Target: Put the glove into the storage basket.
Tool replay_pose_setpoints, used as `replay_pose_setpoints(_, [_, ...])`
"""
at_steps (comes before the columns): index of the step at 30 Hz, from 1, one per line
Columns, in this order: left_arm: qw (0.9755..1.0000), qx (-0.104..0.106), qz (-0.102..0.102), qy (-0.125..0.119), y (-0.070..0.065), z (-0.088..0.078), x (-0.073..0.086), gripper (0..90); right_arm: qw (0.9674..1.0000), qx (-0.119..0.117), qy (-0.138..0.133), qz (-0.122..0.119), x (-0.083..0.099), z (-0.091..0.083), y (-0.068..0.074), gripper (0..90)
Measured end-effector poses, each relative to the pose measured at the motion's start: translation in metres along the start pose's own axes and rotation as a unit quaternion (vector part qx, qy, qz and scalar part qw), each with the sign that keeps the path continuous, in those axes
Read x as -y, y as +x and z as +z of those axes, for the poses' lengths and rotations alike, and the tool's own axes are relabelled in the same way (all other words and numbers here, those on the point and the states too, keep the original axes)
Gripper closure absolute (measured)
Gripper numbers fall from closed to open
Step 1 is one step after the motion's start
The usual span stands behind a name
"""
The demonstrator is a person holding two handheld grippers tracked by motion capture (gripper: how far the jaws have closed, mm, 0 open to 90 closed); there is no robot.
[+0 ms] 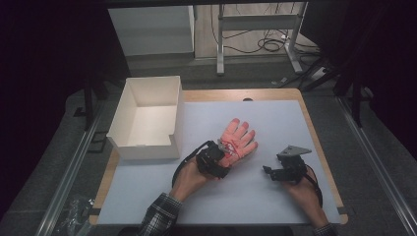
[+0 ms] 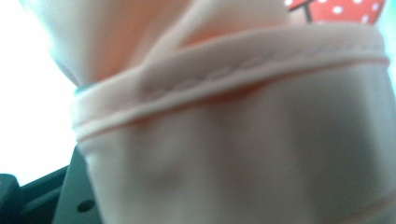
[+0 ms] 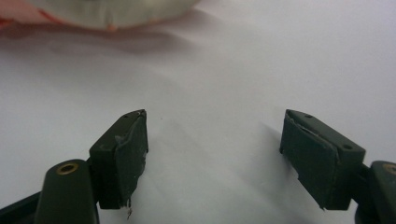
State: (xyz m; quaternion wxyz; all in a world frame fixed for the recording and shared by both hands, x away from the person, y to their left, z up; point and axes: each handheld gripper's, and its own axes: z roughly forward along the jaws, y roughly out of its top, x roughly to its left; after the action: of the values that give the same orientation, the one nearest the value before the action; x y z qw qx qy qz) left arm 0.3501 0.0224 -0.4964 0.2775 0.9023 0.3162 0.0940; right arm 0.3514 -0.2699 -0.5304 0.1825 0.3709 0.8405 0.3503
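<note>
Glove: my left claw grips its cuff, fingers pointing toward one o'clock; my right claw waits open at its four o'clock, farther off.

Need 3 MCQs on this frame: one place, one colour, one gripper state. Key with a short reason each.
1. Where does the white box stand relative to the glove?
A. To its left in the high view
B. To its right
C. On top of it

2. What colour is the glove?
A. Blue
B. Orange-pink
C. Black

3. How do the right gripper's jaws stand?
A. Shut on the glove
B. Shut on the box
C. Open over the bare table cover

Key:
1 A, the box sits at the table's left edge, the glove nearer the middle.
2 B, the fabric shows orange-pink in the high view and in the left gripper view, where the cuff lies bunched right at the jaws.
3 C, its own view shows a wide gap between the pads with nothing in it.
</note>
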Motion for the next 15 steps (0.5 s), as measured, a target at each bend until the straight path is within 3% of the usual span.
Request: replay_pose_setpoints(15, [0.9989, -0.019, -0.040, -0.015, 0.023, -0.019, -0.020, 37.2, 1.0000, 0.000, 0.000, 0.000, 0.000, 0.000, 0.000, 23.6])
